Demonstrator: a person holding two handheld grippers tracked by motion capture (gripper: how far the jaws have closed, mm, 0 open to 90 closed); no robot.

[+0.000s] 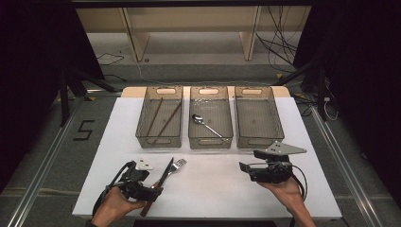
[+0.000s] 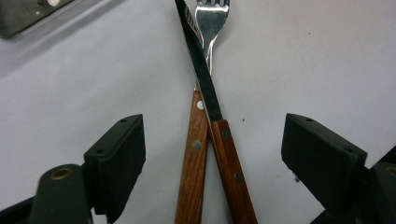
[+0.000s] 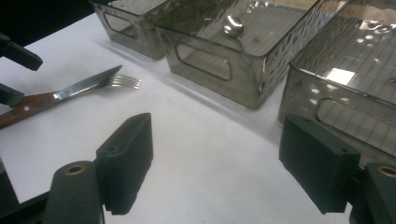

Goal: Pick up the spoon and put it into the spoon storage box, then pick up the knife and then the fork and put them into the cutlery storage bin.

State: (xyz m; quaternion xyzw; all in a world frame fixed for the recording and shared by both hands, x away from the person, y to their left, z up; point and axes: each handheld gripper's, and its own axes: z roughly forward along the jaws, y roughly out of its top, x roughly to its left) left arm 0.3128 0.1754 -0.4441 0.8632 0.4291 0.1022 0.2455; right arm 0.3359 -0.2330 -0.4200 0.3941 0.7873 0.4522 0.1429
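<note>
A wood-handled knife (image 1: 166, 172) lies crossed over a wood-handled fork (image 1: 178, 165) on the white table top at the front left. My left gripper (image 1: 153, 189) is down at their handles. In the left gripper view the knife (image 2: 201, 70) and the fork (image 2: 211, 18) run up the middle, and my left gripper (image 2: 215, 140) stands open, its jaws wide on either side of both handles without touching them. At the front right, my right gripper (image 1: 249, 161) points left, open and empty. It hovers (image 3: 215, 149) over bare table, with the knife (image 3: 79, 87) and fork (image 3: 123, 82) farther off.
Three clear bins stand in a row at the back. The left bin (image 1: 159, 140) holds two chopsticks (image 1: 163, 118), the middle bin (image 1: 210, 140) holds a spoon (image 1: 208, 126), and the right bin (image 1: 258, 140) has nothing in it. Bare table (image 1: 213, 189) lies between the grippers.
</note>
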